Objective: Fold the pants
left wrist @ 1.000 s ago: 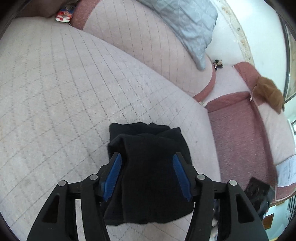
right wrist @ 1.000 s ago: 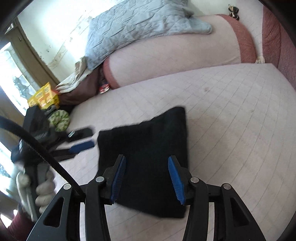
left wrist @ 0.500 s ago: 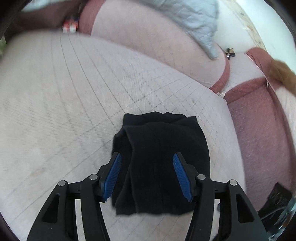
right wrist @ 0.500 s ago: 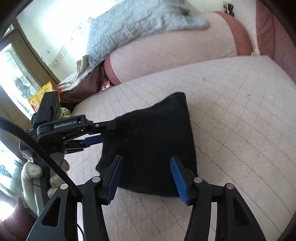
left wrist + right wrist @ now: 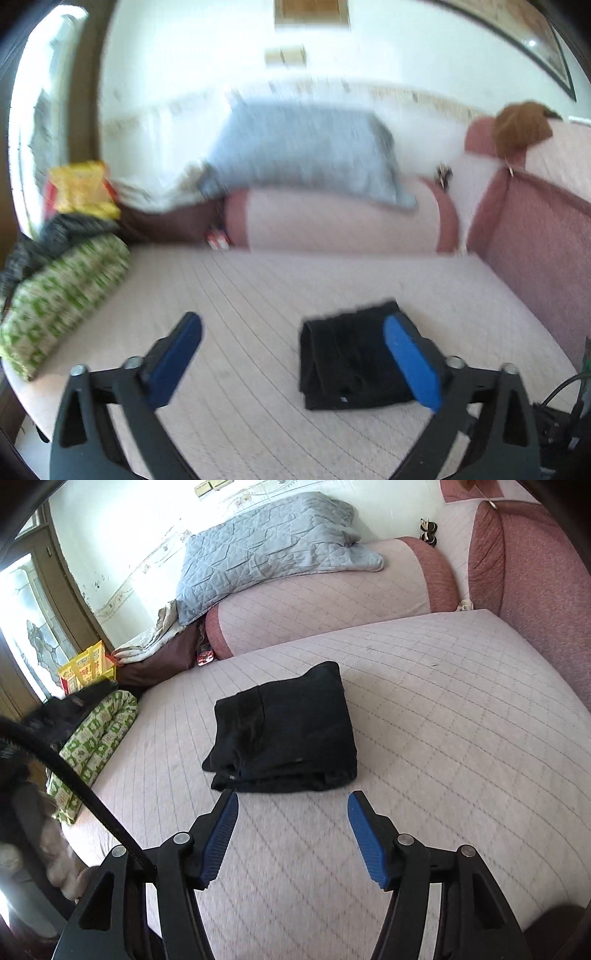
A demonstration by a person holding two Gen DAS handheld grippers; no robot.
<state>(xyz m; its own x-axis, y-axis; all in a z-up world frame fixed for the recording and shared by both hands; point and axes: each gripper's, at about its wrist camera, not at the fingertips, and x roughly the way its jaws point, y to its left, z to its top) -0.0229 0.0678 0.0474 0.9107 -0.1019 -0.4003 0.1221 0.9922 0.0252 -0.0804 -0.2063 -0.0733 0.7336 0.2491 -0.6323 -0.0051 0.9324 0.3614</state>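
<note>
Right wrist view puts your right gripper [image 5: 291, 834] spread wide with nothing between its blue pads [image 5: 221, 838], hanging over the quilted mattress [image 5: 461, 738]. The black pants [image 5: 284, 731] lie just ahead of its fingertips, folded into a compact stack with the layered edges facing you, and not touched by either finger. Off to that tool's left, at the mattress edge, sits a green patterned bundle [image 5: 96, 738] with a yellow bag [image 5: 86, 666] beyond it. Farther ahead, a pink bolster [image 5: 325, 609] runs across, with a grey-blue quilt [image 5: 266, 550] draped on top.

From the left wrist view (blurred throughout), your left gripper [image 5: 291, 362] is likewise parted and holding nothing. The pants [image 5: 347, 365] lie on the mattress [image 5: 240, 295] toward its right finger [image 5: 410, 365], which overlaps the stack's right edge in the picture; whether it touches the cloth cannot be told. The left finger stands well apart from them. Ahead of this tool is the same bolster [image 5: 332, 225] under the quilt [image 5: 306, 147], and the green bundle [image 5: 62, 299] sits far to its left.
</note>
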